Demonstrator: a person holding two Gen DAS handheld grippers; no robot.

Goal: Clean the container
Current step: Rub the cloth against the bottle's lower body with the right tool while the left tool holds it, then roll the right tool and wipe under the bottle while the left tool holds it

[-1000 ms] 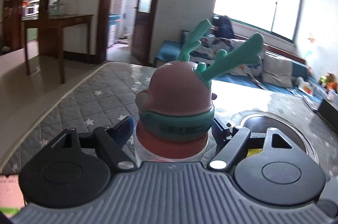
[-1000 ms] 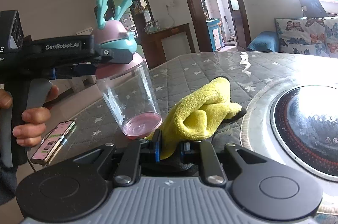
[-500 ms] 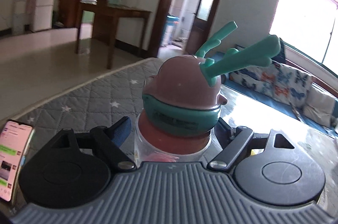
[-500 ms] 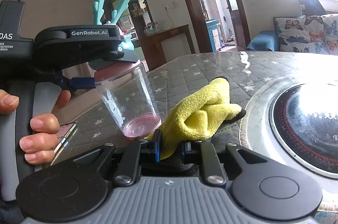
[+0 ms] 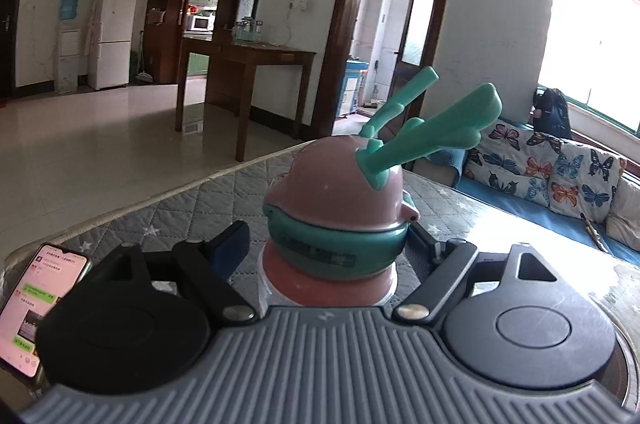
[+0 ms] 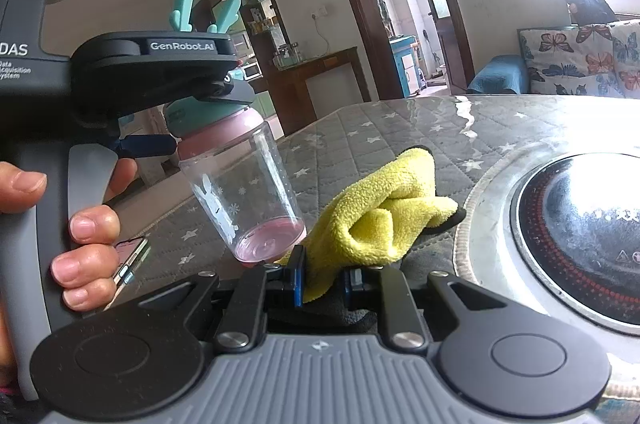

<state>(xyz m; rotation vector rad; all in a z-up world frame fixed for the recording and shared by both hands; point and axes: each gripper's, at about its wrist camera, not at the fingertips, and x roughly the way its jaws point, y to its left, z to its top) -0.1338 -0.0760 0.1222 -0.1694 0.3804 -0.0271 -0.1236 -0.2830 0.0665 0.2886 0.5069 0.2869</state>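
Observation:
A clear plastic cup [image 6: 248, 192] with a pink collar, a pink-and-teal lid [image 5: 332, 224] and teal antlers stands tilted, its pink base just off the quilted table cover [image 6: 400, 128]. My left gripper [image 5: 324, 244] has it by the collar below the lid; its jaws are closing, with the cup between them and the blue pads on the collar. A person's hand [image 6: 84, 224] holds that gripper's handle. My right gripper [image 6: 324, 276] is shut on a yellow cloth [image 6: 380, 216], which lies bunched just right of the cup's base.
A phone [image 5: 36, 304] with a lit screen lies at the table's left edge. A round black cooktop [image 6: 580, 224] is set into the table on the right. Behind are a wooden side table [image 5: 248, 56] and a sofa [image 5: 560, 176].
The left gripper swung with the cup, which now leans further; its view turned left, so the phone came into sight. The right gripper and the cloth stayed put.

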